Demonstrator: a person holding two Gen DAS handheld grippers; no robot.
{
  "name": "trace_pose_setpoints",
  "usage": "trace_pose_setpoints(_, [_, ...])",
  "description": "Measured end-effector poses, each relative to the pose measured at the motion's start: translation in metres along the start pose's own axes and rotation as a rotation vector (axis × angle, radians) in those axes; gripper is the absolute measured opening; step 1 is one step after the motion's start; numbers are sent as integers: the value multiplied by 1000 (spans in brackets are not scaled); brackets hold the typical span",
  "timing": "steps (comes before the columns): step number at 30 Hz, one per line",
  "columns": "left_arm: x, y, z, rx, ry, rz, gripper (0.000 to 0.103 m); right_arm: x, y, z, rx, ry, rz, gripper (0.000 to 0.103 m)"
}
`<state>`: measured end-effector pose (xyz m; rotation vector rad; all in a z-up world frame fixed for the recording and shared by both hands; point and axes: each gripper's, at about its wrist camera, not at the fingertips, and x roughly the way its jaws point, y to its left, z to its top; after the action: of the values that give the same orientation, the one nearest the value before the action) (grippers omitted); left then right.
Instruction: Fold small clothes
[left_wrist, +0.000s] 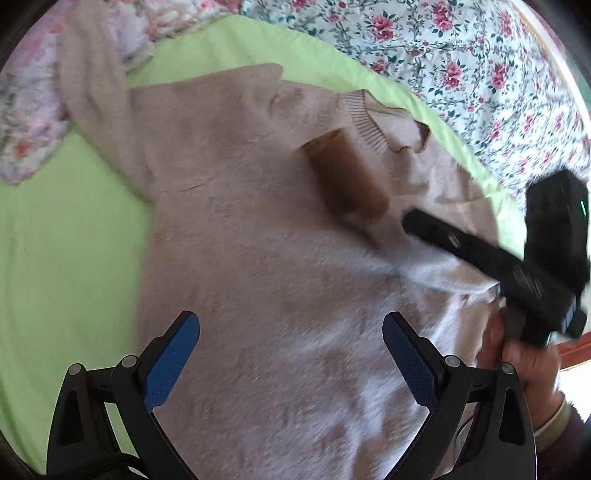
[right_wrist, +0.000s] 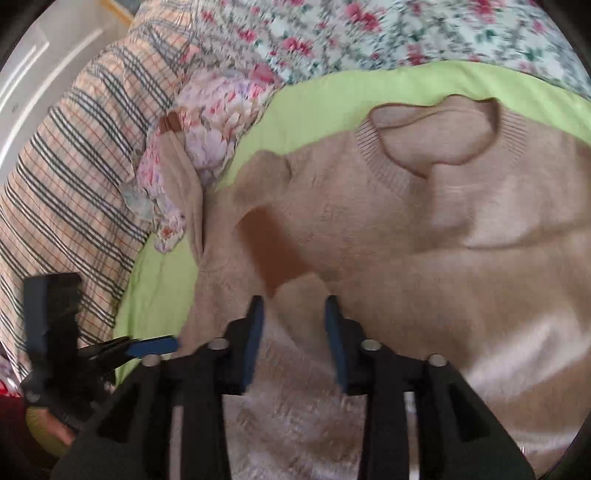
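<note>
Left wrist: green sheet (left_wrist: 55, 229), floral bedspread (left_wrist: 461, 55).

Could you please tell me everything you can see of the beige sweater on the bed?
The beige sweater is a soft, fuzzy knit with a ribbed round neckline and brown cuffs. It lies spread on a green sheet. One sleeve is folded across the chest; the other trails onto floral fabric. Both grippers hover open over it, neither visibly gripping it.
</note>
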<state>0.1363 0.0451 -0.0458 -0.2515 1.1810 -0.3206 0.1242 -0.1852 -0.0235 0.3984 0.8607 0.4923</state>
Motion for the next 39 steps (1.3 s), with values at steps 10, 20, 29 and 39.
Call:
trace_pose_setpoints(10, [63,-6,60,-165,40,-159,95,-104,-54,-36,212,-151,-150,50])
trace_pose_setpoints(20, [9,-26,65,90,-186,-109,6,-158,-103,-53,348,-243,-298,50])
trace_pose_setpoints(29, [18,-7,70,100,-185,29,7,-150,-151,-13,422,-215,-371,65])
trace_pose_setpoints(39, [9,2,70,48,-178,35,7,-116,-164,11,362,-97,-398,8])
